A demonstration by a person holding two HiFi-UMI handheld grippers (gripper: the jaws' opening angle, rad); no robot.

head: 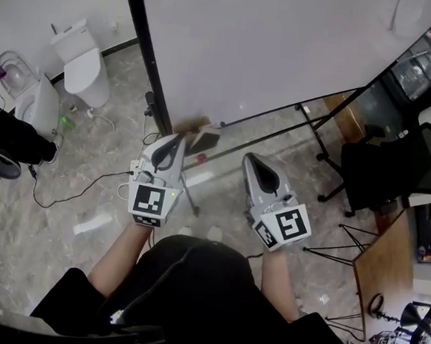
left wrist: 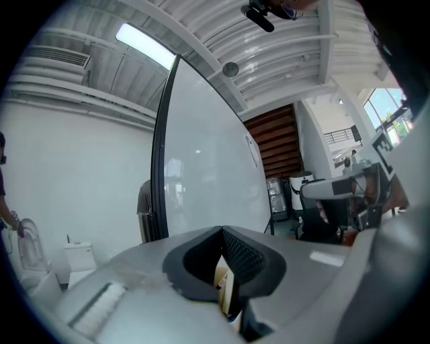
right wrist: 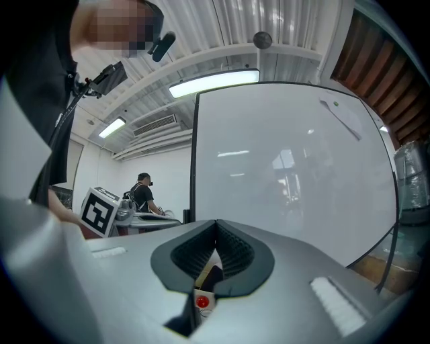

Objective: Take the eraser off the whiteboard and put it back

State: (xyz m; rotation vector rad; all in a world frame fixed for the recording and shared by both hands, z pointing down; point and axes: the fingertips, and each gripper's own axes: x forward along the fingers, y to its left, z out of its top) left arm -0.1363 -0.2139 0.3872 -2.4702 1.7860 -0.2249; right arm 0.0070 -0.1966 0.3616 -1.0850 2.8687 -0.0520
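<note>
Head view shows the left gripper (head: 178, 139) and right gripper (head: 249, 158) held level, side by side before the whiteboard (head: 286, 46). Each has its fingers pressed together on nothing. The eraser (head: 204, 139), if the dark flat block is it, lies at the whiteboard's lower edge, just beside the left gripper's tip.

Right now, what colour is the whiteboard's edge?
The whiteboard frame is black; the head view shows it best.

Whiteboard (head: 286, 54) close ahead, floor (head: 100, 161) free leftward
</note>
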